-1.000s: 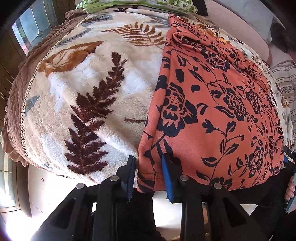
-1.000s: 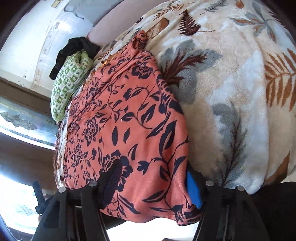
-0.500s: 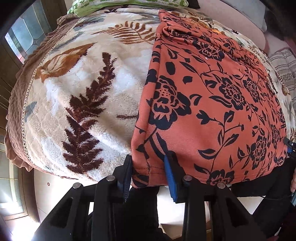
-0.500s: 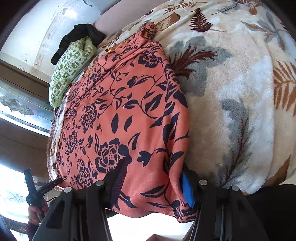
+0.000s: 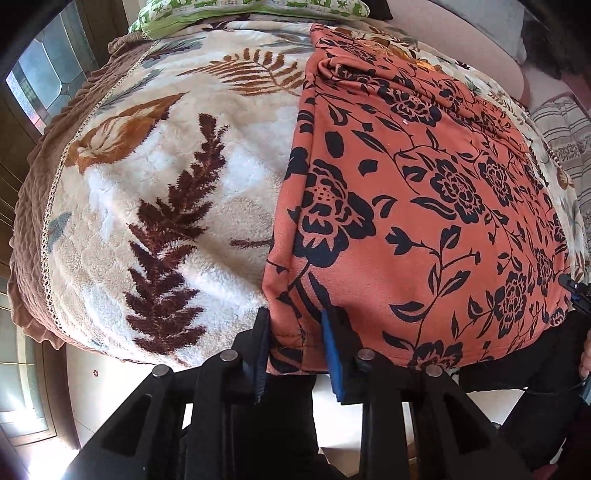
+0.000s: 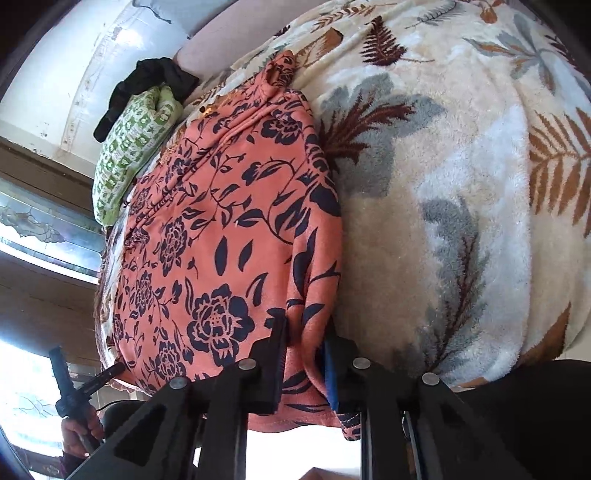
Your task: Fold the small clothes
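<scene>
Orange cloth (image 5: 424, 221) w/ black flower print lies spread flat on a fleecy leaf-print blanket (image 5: 166, 192) covering a bed; its near hem hangs over the bed's front edge, at the bottom of both views.

Left wrist view: cloth fills the right half of frame, blanket the left. Left gripper (image 5: 295, 343) sits bottom centre, at the cloth's lower-left corner. That corner of the hem runs down btwn the two fingers (image 5: 334, 354); blue-padded one on the right, dark one on the left, both touching fabric, so clenched on the cloth corner. Jaws are closing slightly. Far right edge of frame: tip of the other gripper at the cloth's other bottom corner, plus part of a hand.

Right wrist view: cloth (image 6: 221, 240) takes the left-centre, blanket (image 6: 461, 184) the right. Right gripper (image 6: 304, 358) is bottom centre at the cloth's lower-right corner. A bunched fold of the hem passes btwn the fingers (image 6: 330, 373), pads pressing on it from both sides; jaws closing, grasping the cloth. A bit of hem pokes out below the fingers.

Upper left of that view: green-patterned pillow (image 6: 129, 151) w/ a black garment (image 6: 147, 88) beside it, at the far end of the bed. Lower left: the person's hand (image 6: 79, 428) on the handle of the left gripper. In the left view the pillow (image 5: 251, 9) is along the top edge.
</scene>
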A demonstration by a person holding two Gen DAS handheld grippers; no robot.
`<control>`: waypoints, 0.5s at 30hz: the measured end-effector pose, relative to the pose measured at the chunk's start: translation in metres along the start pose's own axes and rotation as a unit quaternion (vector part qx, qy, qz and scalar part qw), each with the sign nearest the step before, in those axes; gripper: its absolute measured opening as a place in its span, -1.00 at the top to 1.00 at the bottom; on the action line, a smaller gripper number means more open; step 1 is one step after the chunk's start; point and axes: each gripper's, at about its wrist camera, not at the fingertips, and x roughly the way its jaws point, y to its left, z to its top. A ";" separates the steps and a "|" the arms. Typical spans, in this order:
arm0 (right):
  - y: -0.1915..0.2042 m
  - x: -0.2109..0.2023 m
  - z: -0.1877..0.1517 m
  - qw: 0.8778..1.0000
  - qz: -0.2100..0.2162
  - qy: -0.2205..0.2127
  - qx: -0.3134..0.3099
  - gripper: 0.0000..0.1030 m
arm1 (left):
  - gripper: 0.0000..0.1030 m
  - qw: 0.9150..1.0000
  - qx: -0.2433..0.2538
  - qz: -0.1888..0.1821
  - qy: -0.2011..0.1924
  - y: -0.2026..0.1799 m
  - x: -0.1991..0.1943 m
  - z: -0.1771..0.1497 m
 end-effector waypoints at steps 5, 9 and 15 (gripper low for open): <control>0.008 0.006 -0.003 0.999 -0.020 0.006 -0.033 0.53 | 0.48 1.000 0.020 0.014 -0.013 -0.009 -0.005 -0.002; 0.012 0.004 -0.005 0.998 -0.008 0.012 -0.057 0.54 | 0.70 0.999 0.024 0.020 -0.024 -0.008 -0.013 -0.003; 0.018 0.005 -0.007 0.997 -0.015 0.002 -0.071 0.57 | 0.49 0.999 0.044 0.001 -0.018 -0.020 -0.008 -0.001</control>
